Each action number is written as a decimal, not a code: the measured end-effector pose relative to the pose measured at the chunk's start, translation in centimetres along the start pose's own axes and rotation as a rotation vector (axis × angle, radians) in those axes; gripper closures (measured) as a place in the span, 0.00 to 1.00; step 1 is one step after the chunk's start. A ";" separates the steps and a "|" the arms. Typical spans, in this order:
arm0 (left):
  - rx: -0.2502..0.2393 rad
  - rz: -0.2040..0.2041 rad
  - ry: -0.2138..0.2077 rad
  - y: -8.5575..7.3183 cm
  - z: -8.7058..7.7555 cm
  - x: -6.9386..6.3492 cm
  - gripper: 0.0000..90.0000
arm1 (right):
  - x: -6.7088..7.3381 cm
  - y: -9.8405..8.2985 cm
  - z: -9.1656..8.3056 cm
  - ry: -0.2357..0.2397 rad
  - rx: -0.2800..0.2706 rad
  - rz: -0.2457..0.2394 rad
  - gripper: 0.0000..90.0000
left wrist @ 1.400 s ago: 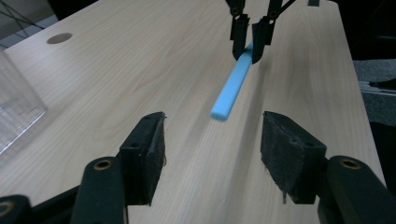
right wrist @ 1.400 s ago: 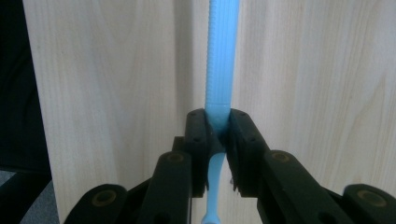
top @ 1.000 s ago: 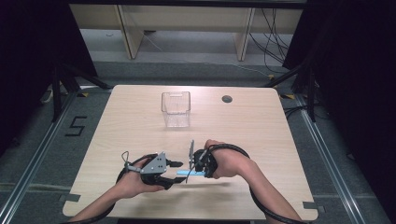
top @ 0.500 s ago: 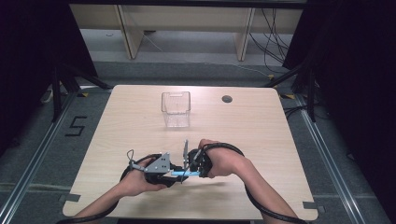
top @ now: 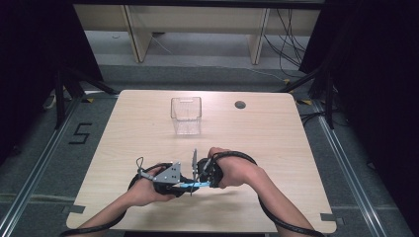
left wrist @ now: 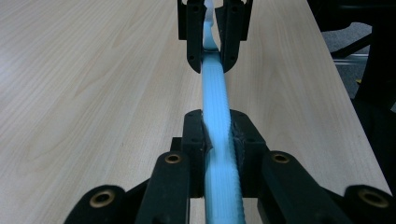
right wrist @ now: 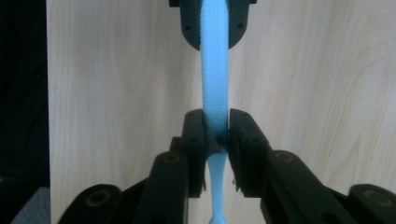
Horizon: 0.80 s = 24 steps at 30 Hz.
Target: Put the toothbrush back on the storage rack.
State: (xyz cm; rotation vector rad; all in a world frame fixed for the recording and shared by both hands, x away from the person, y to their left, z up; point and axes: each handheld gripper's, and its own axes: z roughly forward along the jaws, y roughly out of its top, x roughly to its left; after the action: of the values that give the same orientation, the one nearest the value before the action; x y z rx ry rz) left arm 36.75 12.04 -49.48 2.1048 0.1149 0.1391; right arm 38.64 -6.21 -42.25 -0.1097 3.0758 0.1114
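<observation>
Left gripper view: left gripper (left wrist: 215,122) clamps the blue strip (left wrist: 215,93), ends hidden; right gripper (left wrist: 212,64), jaws just loosening, holds it too.

We look down on a pale wooden table (top: 148,128) with rounded corners and a small round hole (top: 240,104) near its far edge. It stands on a grey floor (top: 44,163) marked with a black number five (top: 81,134). Beyond it we see light wooden furniture legs (top: 134,37) and loose cables (top: 289,29). Black curtains (top: 375,89) close in both sides, leaving the edges dark.
</observation>
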 end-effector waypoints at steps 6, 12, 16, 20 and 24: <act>-0.032 -0.039 0.044 -0.2 -0.6 0.2 0.87 | -0.4 -0.8 -1.1 -0.069 -0.092 0.052 0.73; -0.050 -0.056 0.108 -0.6 -1.0 0.5 0.87 | 0.1 -2.1 -2.2 -0.107 -0.157 0.165 0.68; -0.079 -0.093 0.171 -1.0 -1.8 0.7 0.87 | 1.0 -3.8 -2.7 -0.116 -0.299 0.297 0.63; -0.133 -0.129 0.221 -1.4 -2.4 0.8 0.87 | 1.6 -5.3 -2.5 -0.167 -0.418 0.390 0.59; -0.175 -0.149 0.259 -1.6 -2.8 0.8 0.87 | 2.4 -6.5 -1.6 -0.200 -0.545 0.472 0.56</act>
State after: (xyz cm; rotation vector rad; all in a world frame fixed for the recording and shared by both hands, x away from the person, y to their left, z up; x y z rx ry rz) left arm 37.04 15.36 -49.35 1.8888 0.3998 0.3205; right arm 36.65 -12.92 -41.26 0.5654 2.7205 0.9124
